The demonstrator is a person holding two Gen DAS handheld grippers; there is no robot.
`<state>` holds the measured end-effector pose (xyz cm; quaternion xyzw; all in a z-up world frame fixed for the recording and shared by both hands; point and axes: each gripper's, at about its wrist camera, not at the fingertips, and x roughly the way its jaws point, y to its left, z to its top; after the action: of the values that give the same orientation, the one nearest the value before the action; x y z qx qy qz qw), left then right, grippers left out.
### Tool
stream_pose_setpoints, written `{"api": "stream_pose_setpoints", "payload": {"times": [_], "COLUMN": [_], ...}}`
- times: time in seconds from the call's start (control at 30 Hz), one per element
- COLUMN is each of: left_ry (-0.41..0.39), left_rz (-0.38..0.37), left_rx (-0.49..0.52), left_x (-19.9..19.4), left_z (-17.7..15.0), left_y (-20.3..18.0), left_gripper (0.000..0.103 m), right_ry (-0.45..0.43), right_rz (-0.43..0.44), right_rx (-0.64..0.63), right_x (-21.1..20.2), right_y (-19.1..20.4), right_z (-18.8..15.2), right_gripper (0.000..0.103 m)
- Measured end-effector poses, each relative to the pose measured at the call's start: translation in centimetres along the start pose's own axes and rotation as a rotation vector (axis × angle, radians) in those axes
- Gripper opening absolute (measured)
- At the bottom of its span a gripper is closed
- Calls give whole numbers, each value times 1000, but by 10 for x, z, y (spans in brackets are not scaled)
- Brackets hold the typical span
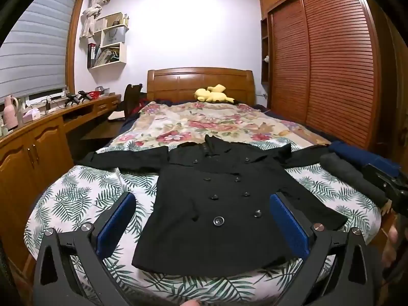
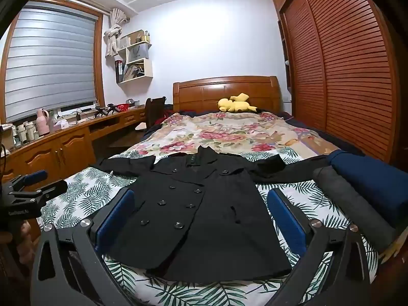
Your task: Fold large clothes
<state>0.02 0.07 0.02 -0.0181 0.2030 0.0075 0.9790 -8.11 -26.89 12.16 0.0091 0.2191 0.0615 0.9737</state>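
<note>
A black double-breasted coat (image 1: pixel 216 204) (image 2: pixel 204 216) lies flat and face up on the leaf-print sheet, hem toward me, collar away, both sleeves spread out sideways. My left gripper (image 1: pixel 204 201) hovers above the hem end, wide open, blue pads on either side with nothing between them. My right gripper (image 2: pixel 201 199) also hangs above the coat's lower half, wide open and empty. In the right wrist view the left gripper (image 2: pixel 33 181) shows at the left edge; in the left wrist view the right gripper (image 1: pixel 387 186) shows at the right edge.
The bed (image 1: pixel 76 199) has a floral blanket (image 1: pixel 204 122) further back and a yellow plush (image 1: pixel 213 94) by the headboard. Folded grey (image 2: pixel 352 199) and navy (image 2: pixel 374 176) garments lie on its right side. A wooden desk (image 2: pixel 63 137) runs along the left, a slatted wardrobe (image 2: pixel 344 76) along the right.
</note>
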Motion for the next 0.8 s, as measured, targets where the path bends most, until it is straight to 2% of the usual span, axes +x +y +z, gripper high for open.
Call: {"api": "stream_pose_setpoints", "payload": {"times": [0.8], "left_ry": [-16], "left_rz": [13], "left_rx": [15], "left_x": [-5], "left_z": [-3], "left_y": [-1], "left_gripper": [103], "right_ry": [1], "right_rz": [7], "right_rx": [-8], "right_x": [1], "right_y": [-1], "right_z": [-2], "right_gripper": [103]}}
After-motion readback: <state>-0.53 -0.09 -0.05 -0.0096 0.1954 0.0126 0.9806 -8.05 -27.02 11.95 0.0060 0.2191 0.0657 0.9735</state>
